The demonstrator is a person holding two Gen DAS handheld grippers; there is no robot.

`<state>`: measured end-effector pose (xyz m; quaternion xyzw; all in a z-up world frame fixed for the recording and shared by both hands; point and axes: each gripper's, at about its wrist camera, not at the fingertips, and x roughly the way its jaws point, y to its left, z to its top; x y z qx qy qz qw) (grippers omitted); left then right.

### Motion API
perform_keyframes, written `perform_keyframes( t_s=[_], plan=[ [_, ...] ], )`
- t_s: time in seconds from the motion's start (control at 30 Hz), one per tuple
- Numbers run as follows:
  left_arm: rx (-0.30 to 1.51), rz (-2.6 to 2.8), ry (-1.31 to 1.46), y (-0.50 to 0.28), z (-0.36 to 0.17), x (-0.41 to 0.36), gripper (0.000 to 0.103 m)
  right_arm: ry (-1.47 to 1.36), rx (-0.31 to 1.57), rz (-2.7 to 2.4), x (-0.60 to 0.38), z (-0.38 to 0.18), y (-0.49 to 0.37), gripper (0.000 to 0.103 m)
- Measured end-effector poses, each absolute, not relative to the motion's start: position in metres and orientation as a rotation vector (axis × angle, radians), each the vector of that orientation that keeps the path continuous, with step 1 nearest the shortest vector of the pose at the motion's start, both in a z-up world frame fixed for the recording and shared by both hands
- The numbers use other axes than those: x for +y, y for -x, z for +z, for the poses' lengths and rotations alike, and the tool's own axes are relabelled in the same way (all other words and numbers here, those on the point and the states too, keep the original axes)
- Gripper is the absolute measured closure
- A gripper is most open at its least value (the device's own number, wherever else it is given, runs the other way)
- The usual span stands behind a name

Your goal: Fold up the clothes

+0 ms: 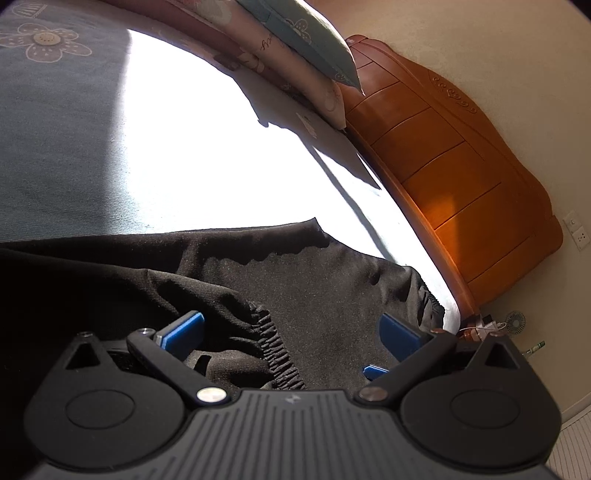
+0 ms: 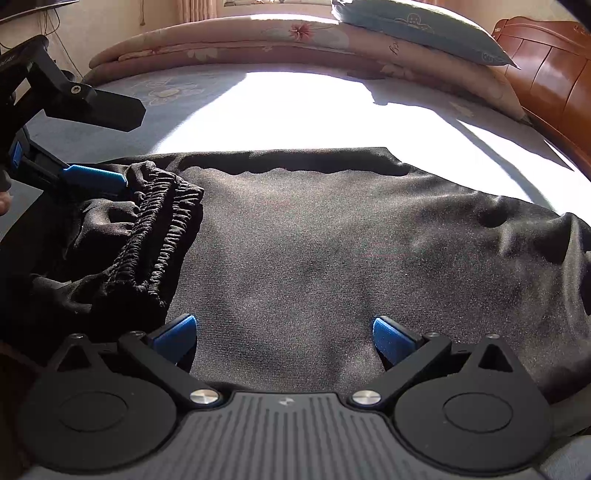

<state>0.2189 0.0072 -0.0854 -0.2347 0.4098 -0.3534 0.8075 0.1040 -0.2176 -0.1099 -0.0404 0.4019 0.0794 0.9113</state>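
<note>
Black trousers lie spread on bed; elastic waistband bunched beside left gripper. Left and right gripper both gape, empty. Risk: waistband bunching skews fold

one black garment, two grippers (four blue fingers), one pillow

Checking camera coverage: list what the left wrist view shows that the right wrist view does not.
Only the left wrist view: a small fan on the floor and wall sockets. Only the right wrist view: the left gripper from outside, its blue fingertip at the bunched elastic waistband. Both share the black garment on the sunlit bed, stacked pillows, wooden headboard, and open jaws.
</note>
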Motion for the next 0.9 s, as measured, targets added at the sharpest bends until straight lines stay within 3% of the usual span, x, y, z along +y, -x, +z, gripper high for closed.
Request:
perform_keyframes(
  t_s=[0.43,0.6,0.9],
  plan=[
    [0.725,-0.577,0.409,-0.131,-0.065,-0.026,0.001,-0.157,0.778,0.216,-0.278,-0.083,-0.092,0.0],
    [0.809,-0.437,0.483,-0.128,-0.09,-0.024,0.001,-0.197,0.744,0.222,-0.3,-0.084,-0.084,0.0],
    [0.801,-0.438,0.464,-0.121,-0.087,-0.028,0.001,-0.286,0.726,0.212,-0.332,-0.094,-0.08,0.0]
  ],
)
